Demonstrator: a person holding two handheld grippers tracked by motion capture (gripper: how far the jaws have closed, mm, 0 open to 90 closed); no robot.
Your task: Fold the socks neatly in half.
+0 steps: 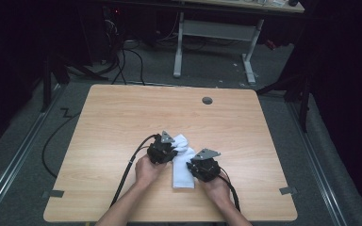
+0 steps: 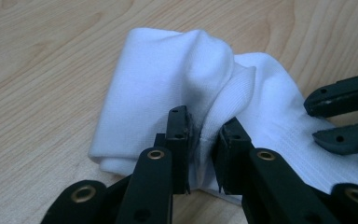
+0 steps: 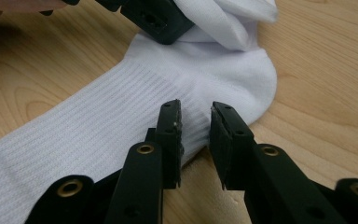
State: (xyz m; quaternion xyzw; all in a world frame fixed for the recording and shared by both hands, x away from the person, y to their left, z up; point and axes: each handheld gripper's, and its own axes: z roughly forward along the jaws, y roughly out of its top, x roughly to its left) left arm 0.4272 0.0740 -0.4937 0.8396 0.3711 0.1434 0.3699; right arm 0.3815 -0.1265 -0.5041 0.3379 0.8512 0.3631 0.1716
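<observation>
While your sock (image 1: 183, 162) lies near the table's (image 1: 122, 117) front edge, left gripper (image 2: 204, 140) pinches its bunched fold, right gripper (image 3: 196, 126) clamps its ribbed edge.

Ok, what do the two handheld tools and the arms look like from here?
Both are black. The left tool and right tool each carry a grey three-cornered plate on top and trail a black cable toward the table's near edge. Their jaws are flat black bars with brass-coloured rivets. The forearms are bare, with no sleeves in sight.
</observation>
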